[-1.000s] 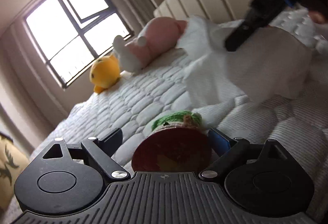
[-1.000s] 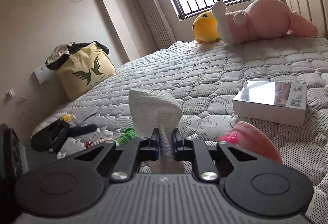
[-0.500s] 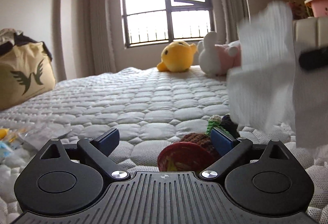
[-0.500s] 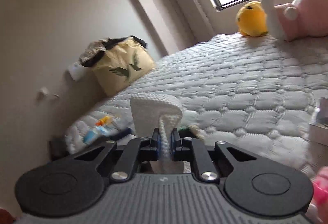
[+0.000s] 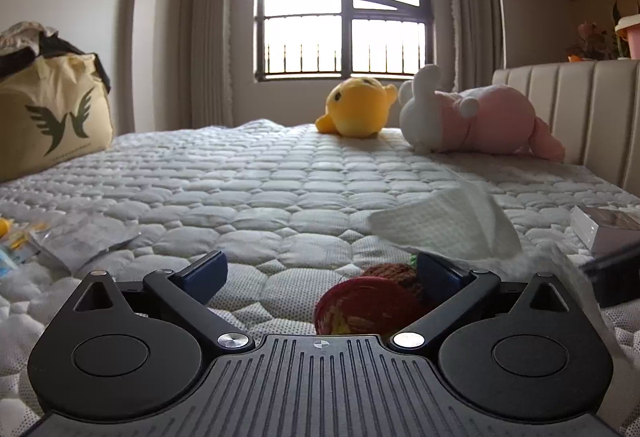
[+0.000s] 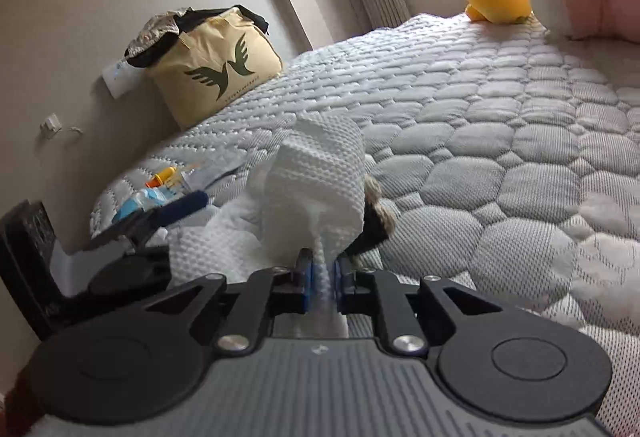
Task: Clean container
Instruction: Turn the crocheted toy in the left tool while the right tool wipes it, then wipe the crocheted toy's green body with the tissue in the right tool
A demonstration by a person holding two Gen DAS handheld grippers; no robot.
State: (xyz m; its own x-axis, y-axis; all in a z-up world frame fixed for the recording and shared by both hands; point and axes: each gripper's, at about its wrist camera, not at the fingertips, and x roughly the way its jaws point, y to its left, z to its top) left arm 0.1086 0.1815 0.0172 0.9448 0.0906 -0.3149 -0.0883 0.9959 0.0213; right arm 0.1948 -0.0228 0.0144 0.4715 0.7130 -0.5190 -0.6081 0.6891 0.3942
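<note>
Your right gripper (image 6: 323,271) is clenched on a white paper towel (image 6: 320,177), which bunches up above the blue pads and blocks most of what lies straight ahead of that camera. Your left gripper (image 5: 320,269) has its jaws spread wide, gripping nothing; the container (image 5: 368,307), a small red-rimmed pot with a brown knitted cover and a bit of green on top, lies on its side on the quilted mattress (image 5: 256,189) close against the right finger (image 5: 438,273), well off from the left one. From the left camera the towel hangs just above and beyond the pot, partly draping over it, so the far side of the container is hidden. In the right view, only a dark fuzzy edge shows past the towel, and you cannot tell what part that is. Around you: a flat box (image 5: 600,227) lies at the right edge of the bed, clear wrappers and small colourful items (image 5: 24,241) are scattered at the left, a beige tote bag (image 5: 52,117) stands against the wall, and a yellow plush toy (image 5: 354,107) and a pink and white plush rabbit (image 5: 476,119) rest near the window (image 5: 344,1), well away from the pot.
</note>
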